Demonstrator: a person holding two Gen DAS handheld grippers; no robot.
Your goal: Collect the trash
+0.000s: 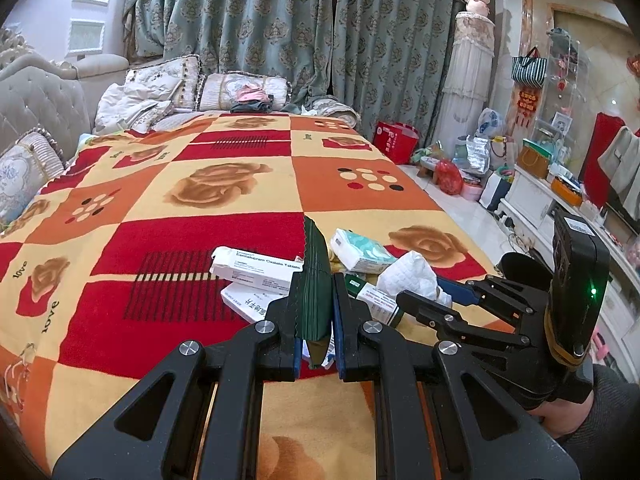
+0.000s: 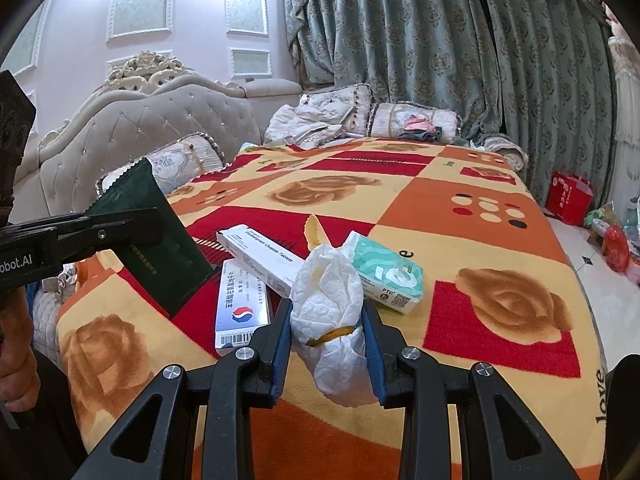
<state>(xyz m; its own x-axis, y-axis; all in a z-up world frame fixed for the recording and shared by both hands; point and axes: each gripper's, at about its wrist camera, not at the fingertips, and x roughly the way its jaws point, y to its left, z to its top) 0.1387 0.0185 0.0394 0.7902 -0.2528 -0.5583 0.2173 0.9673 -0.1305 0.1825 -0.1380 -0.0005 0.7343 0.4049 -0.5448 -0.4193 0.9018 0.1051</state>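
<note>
Left tongs [image 1: 315, 280] clamped on flat dark-green sachet [image 1: 316, 276]; right tongs [image 2: 327, 314] around crumpled white tissue [image 2: 328, 300].

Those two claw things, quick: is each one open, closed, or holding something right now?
Left gripper: closed on a flat dark green packet.
Right gripper: closed on a crumpled white tissue.

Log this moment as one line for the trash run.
left claw: shut on green packet | right claw: shut on crumpled tissue | blanket: boxes, tissue pack remain
</note>
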